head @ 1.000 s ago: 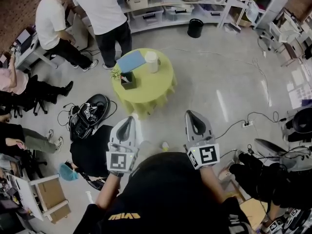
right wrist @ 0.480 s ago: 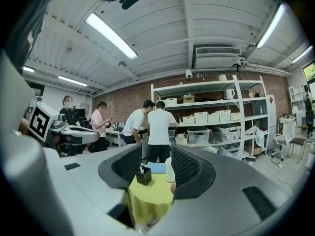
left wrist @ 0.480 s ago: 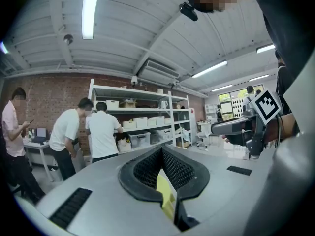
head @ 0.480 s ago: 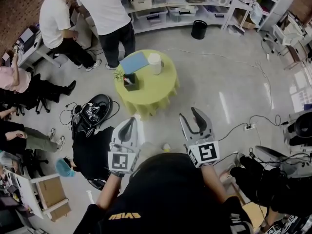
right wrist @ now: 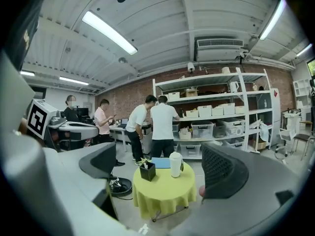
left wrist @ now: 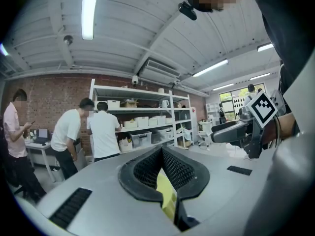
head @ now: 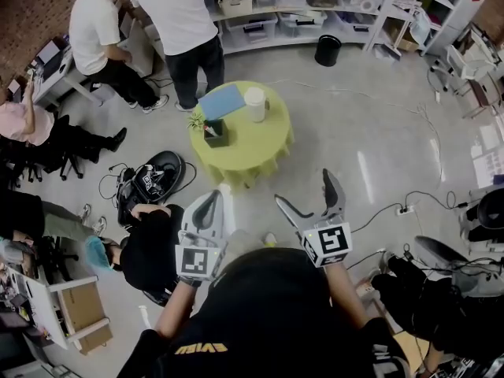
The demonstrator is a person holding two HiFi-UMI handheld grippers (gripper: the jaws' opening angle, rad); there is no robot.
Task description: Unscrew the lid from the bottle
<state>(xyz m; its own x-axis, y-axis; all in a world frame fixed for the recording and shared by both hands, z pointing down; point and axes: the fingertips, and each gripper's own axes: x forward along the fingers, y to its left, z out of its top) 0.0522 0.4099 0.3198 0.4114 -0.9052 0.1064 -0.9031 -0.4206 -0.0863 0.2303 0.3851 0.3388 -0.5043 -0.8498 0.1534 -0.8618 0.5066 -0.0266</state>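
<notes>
As the bottle (head: 254,103) stands upright on the round yellow-clothed bench (head: 264,154), well apart from both grippers, no contact exists yet. Its lid (head: 253,94) sits on top and appears fully in place. Long axis of bottle: vertical. Also on bench: blue folder (head: 221,101) and black pot w/ plant (head: 214,132), both left of the bottle in head view.

Left gripper (head: 210,198): clenched, jaws together, nothing held. Only a sliver of yellow, prob. the cloth, shows past the pads in its own view.

Right gripper (head: 303,186): released. Jaws have just been opening and stand wide apart w/ nothing between them at close range. Its own view frames the far bottle in the gap, approx. centred.

Key relation: bottle lies ahead of both grippers, between their lines, neither clearly nearer.

Judgement: approach phase, unscrewing not begun. Next move needs an advance to the bench, one gripper on the body, the other on the lid. Risk: tipping the upright bottle or knocking the pot.
</notes>
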